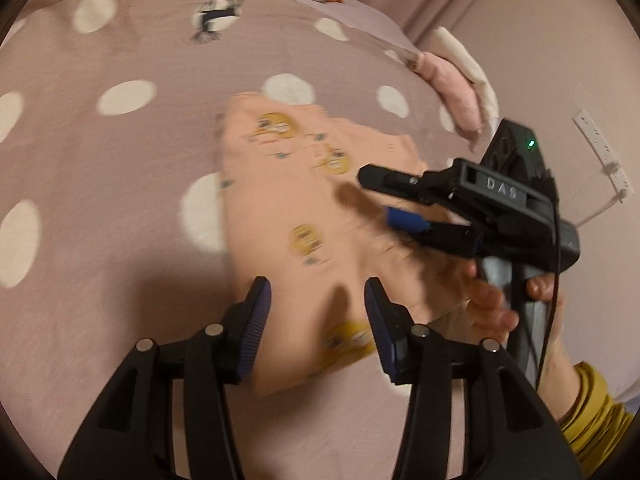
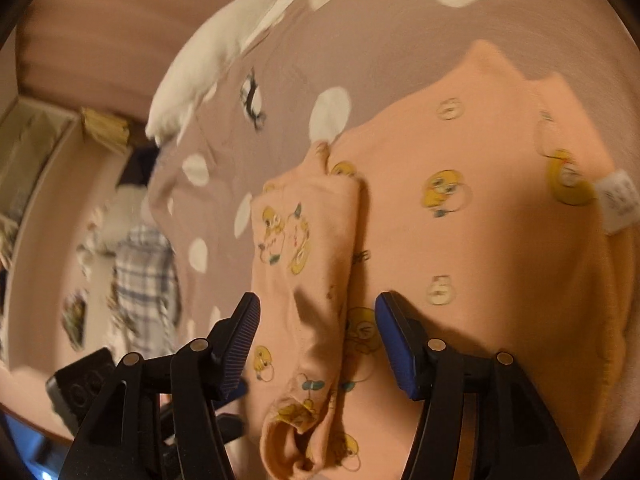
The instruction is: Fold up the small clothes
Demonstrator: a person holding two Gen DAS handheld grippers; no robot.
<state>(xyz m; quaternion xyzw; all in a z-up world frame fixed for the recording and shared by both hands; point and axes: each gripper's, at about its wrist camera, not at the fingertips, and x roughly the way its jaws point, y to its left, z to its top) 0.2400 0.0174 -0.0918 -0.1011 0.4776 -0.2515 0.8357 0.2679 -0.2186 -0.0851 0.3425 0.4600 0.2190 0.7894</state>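
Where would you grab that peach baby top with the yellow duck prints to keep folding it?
Probably by the cuff end of the folded-in sleeve on the peach cotton top. It lies raised on the body between the open right gripper fingers, so coming straight down from above should pinch just that layer.

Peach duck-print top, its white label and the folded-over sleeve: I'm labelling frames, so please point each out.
peach duck-print top (image 2: 480, 240), right wrist view, on the flat body panel.
white label (image 2: 618, 200), right wrist view, on the tag's middle at the garment's edge.
folded-over sleeve (image 2: 308, 248), right wrist view, mid-sleeve, lying across the body.
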